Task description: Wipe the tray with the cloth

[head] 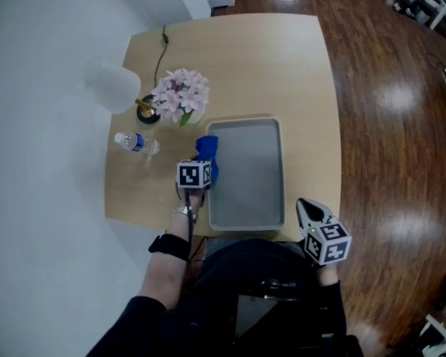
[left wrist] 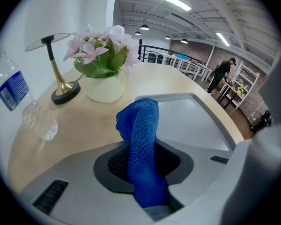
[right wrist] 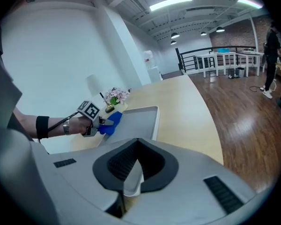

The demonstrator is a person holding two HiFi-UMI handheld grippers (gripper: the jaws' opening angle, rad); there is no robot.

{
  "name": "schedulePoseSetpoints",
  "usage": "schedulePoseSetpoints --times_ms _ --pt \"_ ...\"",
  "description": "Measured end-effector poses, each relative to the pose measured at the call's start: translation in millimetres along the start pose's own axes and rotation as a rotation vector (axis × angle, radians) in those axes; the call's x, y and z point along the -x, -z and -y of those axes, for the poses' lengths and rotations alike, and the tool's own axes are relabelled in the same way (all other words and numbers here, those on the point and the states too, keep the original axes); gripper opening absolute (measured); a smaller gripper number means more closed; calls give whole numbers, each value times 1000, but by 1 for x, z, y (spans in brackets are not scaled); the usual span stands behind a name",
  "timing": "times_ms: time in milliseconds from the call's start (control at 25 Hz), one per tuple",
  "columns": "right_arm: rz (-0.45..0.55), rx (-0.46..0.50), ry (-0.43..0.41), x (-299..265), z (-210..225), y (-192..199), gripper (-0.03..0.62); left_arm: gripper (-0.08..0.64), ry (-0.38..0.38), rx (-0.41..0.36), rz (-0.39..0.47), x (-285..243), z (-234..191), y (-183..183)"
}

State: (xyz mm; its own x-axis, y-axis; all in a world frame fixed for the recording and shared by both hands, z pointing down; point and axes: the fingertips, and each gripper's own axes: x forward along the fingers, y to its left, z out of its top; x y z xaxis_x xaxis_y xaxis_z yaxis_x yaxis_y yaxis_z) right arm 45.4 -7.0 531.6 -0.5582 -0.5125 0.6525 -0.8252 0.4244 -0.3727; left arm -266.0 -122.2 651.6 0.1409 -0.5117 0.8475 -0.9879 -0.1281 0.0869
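Our left tongs (head: 204, 158) clench the blue cloth (head: 207, 147) at the tray's (head: 247, 199) left rim, the cloth's length pointing ahead. The tray's long axis runs away from us on the counter (head: 282, 65) — our right tongs (head: 306, 208) are closed, empty.

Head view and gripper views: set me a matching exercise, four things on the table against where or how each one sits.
Things:
1. cloth
2. tray
3. water bottle
4. flowers

States:
a. lying on its side on the table, left of the tray in the head view
b. blue, pinched in the left gripper
c. standing in a white pot beside the lamp
d. grey, flat on the table at the person's edge

Pairs: 1-b, 2-d, 3-a, 4-c.
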Motion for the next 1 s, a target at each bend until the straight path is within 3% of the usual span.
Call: schedulePoseSetpoints --times_ms 600,920,1000 --pt "-12 59 -53 19 -8 28 5 115 18 57 -57 84 50 156" --pt "-11 76 -53 30 -10 44 5 114 43 88 -43 100 56 181" --pt "-5 80 -52 34 -10 44 5 114 70 27 -27 111 57 178"
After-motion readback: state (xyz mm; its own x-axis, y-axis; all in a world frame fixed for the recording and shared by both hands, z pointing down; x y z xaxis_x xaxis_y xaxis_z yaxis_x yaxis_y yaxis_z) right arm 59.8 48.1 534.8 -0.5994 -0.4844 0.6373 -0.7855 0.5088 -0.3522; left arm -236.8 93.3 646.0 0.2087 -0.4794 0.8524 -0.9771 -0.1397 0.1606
